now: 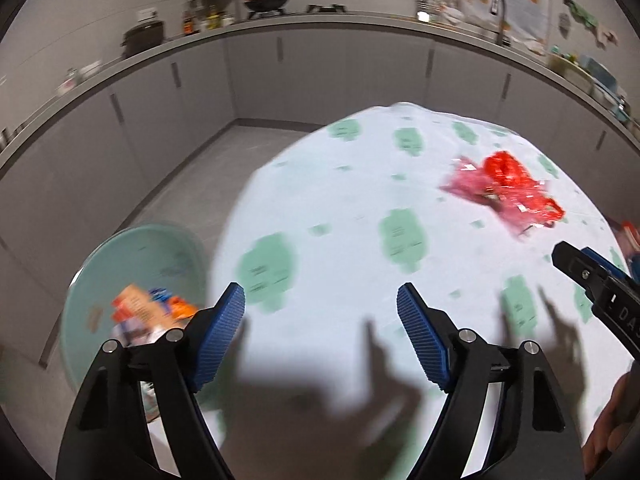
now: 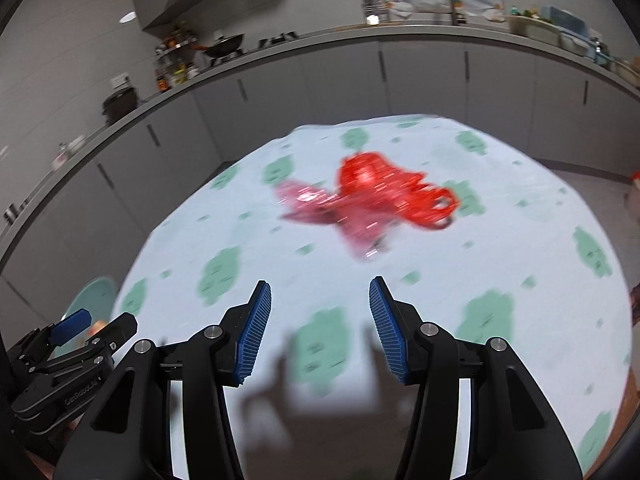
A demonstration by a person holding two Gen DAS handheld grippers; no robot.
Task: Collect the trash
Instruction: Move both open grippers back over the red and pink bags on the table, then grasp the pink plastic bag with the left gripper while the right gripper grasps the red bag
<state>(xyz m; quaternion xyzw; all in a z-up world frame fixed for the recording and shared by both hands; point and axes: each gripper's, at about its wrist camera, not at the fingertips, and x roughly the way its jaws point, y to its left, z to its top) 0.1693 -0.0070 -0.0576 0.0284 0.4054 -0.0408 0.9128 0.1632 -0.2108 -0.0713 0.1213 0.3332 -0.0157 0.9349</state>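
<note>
A crumpled red and pink plastic wrapper [image 2: 368,204] is seen lying on the round table covered in a white cloth with green patches [image 2: 520,248], at about 12 o'clock from the right gripper [image 2: 320,328], with bare cloth between. That gripper is held above the table, its blue ribbed pads [image 2: 256,332] spread wide and nothing gripped. The left gripper [image 1: 320,336] is likewise held wide and empty (its left finger overlaps the bin's rim). At its 9 o'clock a pale green round plastic bin [image 1: 100,256] is seen on the floor, blurred orange wrappers [image 1: 148,308] inside. Grey cabinets [image 1: 320,72] are ranged behind.
</note>
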